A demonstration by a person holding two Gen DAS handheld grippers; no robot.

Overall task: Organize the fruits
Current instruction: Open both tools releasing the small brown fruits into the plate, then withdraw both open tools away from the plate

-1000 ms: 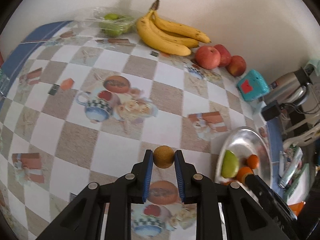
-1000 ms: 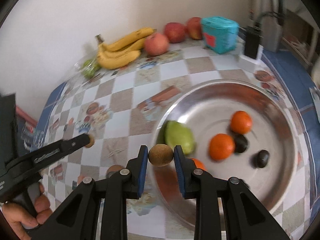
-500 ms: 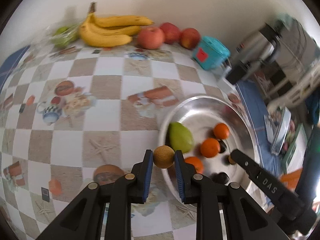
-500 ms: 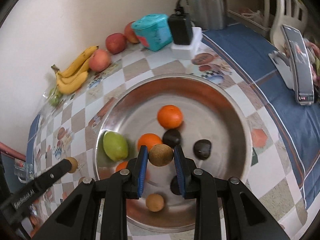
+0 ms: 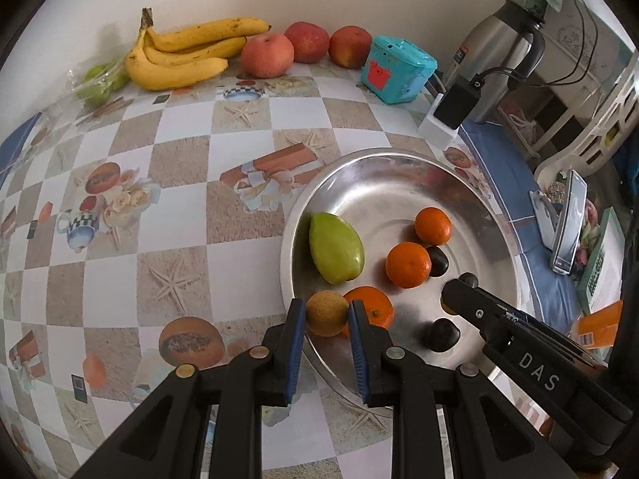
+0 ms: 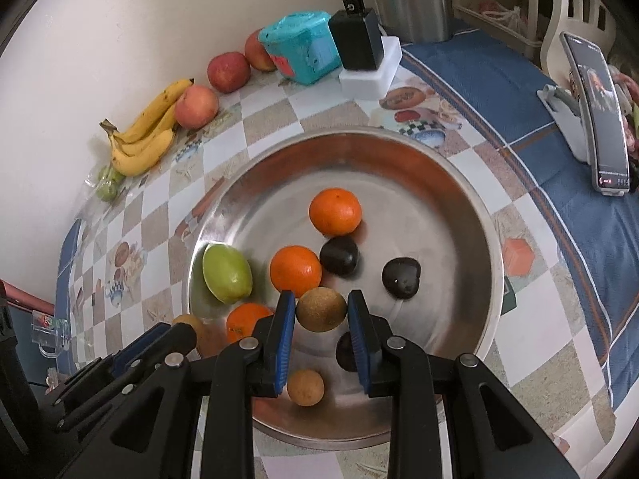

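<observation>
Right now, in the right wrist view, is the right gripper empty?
No: the right gripper holds a small brown round fruit between its blue pads, above the steel bowl.

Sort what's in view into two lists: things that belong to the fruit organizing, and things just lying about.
Part of the job:
- left gripper holding a brown fruit
- right gripper holding a kiwi
- metal bowl with oranges, green fruit, dark fruits
- bananas, apples

Lying about:
- teal box
- charger
- kettle
- phone
</observation>
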